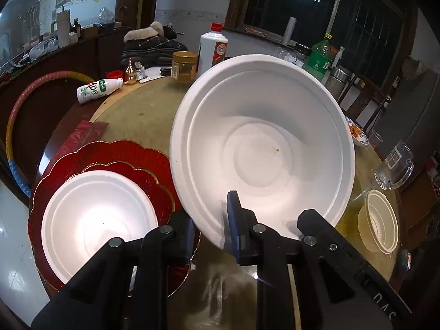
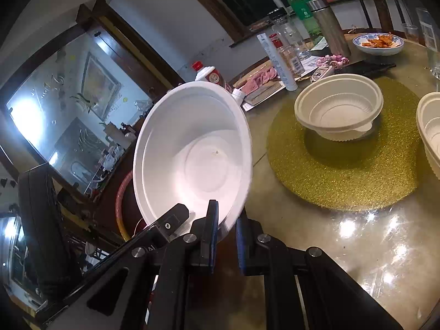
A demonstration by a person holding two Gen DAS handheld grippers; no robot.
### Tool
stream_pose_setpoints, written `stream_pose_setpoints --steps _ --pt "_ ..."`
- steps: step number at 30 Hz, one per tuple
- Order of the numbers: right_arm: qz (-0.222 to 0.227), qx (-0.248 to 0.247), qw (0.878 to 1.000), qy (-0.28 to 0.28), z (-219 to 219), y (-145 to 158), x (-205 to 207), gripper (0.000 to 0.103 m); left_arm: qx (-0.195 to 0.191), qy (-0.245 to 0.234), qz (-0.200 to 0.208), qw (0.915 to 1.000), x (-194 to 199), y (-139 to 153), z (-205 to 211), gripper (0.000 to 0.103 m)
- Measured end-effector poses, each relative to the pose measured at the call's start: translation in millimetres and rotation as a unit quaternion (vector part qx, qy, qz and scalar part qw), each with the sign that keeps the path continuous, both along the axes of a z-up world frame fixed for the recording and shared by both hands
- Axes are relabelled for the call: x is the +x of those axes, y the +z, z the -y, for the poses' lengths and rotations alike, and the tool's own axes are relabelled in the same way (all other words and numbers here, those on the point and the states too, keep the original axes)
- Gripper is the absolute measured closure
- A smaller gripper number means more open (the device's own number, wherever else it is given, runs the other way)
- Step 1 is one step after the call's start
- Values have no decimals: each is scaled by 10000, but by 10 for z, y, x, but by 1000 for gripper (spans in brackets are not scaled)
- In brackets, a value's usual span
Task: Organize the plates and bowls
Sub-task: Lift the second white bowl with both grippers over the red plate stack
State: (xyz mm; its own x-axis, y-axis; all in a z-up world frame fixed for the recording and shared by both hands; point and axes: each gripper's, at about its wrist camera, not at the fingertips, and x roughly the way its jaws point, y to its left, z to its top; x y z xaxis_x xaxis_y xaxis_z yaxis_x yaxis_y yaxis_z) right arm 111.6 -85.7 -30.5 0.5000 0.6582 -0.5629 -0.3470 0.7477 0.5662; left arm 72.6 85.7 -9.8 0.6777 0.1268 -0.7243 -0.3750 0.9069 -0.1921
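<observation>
The left tool (image 1: 213, 233) pinched the rim of a big white bowl (image 1: 264, 148) and held it tilted above the desk (image 1: 143, 115). The right tool (image 2: 227, 236) was shut on a white bowl's rim (image 2: 192, 148) too, and that bowl was tipped up off the desk. Another white bowl (image 1: 99, 217) sat on two red plates (image 1: 123, 156) at the desk's near left edge. A cream bowl (image 2: 339, 106) stood on a gold mat (image 2: 343, 181).
</observation>
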Motion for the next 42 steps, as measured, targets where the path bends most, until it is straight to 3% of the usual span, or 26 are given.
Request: stream_pose_setpoints --steps 20,42 --pt "-34 -100 9996 249 -118 -79 -24 92 -172 19 52 9998 -225 -69 -74 83" --pt "165 -110 9983 543 -194 -137 -103 91 199 -6 392 9990 -453 -75 -71 83"
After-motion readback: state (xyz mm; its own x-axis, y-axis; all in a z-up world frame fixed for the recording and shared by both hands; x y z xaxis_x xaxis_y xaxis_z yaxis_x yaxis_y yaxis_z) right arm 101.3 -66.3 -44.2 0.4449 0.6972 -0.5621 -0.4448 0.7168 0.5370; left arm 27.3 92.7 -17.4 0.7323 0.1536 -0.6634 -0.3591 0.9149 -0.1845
